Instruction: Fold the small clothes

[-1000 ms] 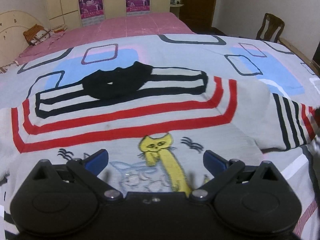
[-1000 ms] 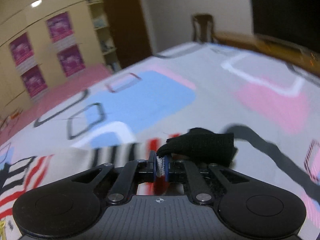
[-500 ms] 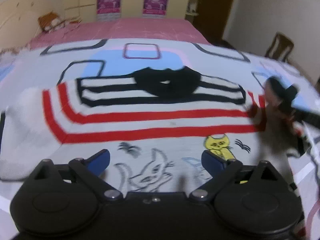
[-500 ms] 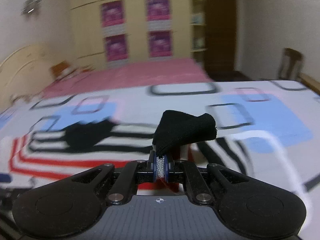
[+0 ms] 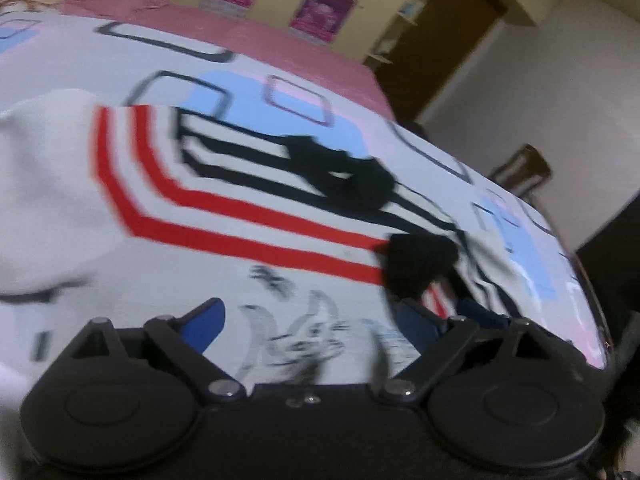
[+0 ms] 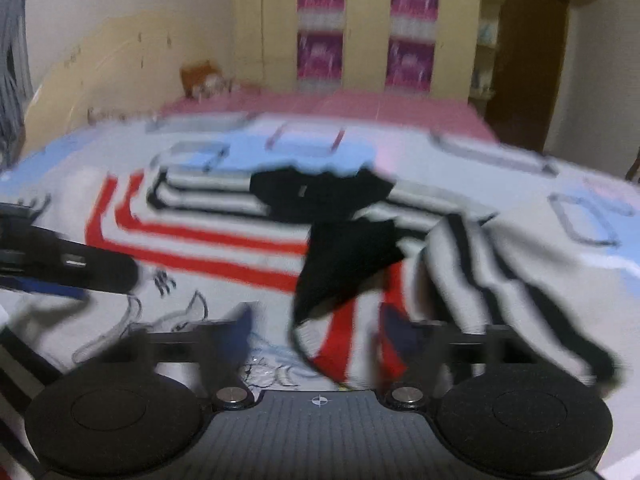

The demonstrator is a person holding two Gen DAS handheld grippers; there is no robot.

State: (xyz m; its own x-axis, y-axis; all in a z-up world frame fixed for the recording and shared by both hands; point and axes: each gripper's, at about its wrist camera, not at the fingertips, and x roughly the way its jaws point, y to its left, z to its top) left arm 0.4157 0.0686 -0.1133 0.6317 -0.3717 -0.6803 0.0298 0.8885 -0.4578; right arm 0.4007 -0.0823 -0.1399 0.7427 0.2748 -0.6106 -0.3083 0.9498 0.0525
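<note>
The right gripper [image 6: 316,326] has let go: half a second ago its fingers were pinched tight on the black cuff [image 6: 344,264] of the sleeve [image 6: 480,276], and now they stand apart with the cuff lying loose between and ahead of them. The sleeve, which a second ago lay stretched out toward the bed's right edge, is now folded in across the chest of the sweater [image 5: 224,216], its striped cloth draped over the red bands. I judge that the first sleeve fold is laid down, and the other sleeve and the body fold are yet to come.

The left gripper [image 5: 312,320] hovers low over the near hem, above the cat drawings, its fingers spread wide and holding nothing, as in both earlier views; its camera has tilted, so the bed [image 5: 280,52] leans in that view.

By count: one sweater, spread over the near half of the bed on the patterned quilt [image 6: 560,184], collar [image 6: 320,196] toward the headboard; two sleeves, one folded in, the other at the left, plain white and blurred; two grippers; four pink posters [image 6: 320,56] on the wardrobe; one chair [image 5: 520,172] beyond the far right corner
</note>
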